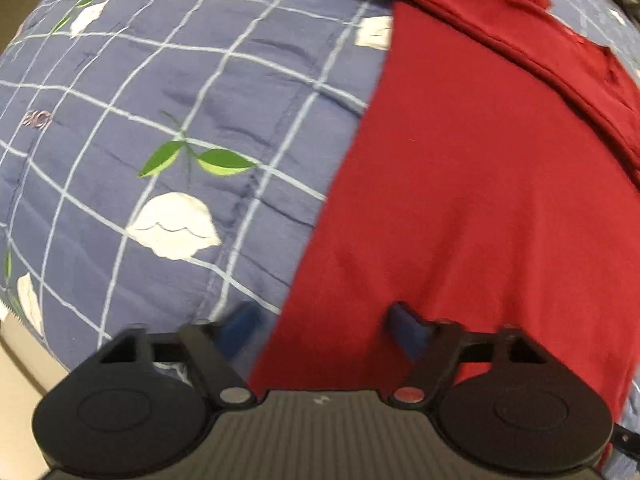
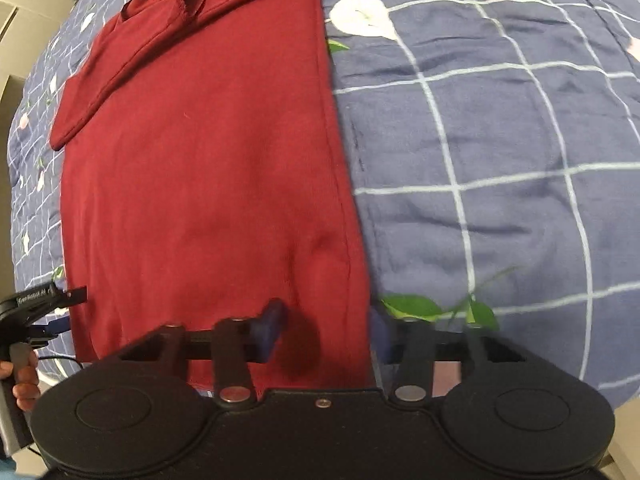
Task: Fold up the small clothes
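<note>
A dark red long-sleeved top lies flat on a blue checked quilt, with a sleeve folded diagonally across its upper part. My left gripper is open at the hem, straddling the top's left edge: one blue pad over the quilt, the other over red cloth. In the right wrist view the same top fills the left half. My right gripper is open at the hem too, astride the top's right edge. The left gripper shows at the far left, held by a hand.
The quilt is printed with white flowers and green leaves and spreads wide on both sides of the top. Beige floor or furniture shows past the quilt's near left edge. Pale boxes stand beyond the far left corner.
</note>
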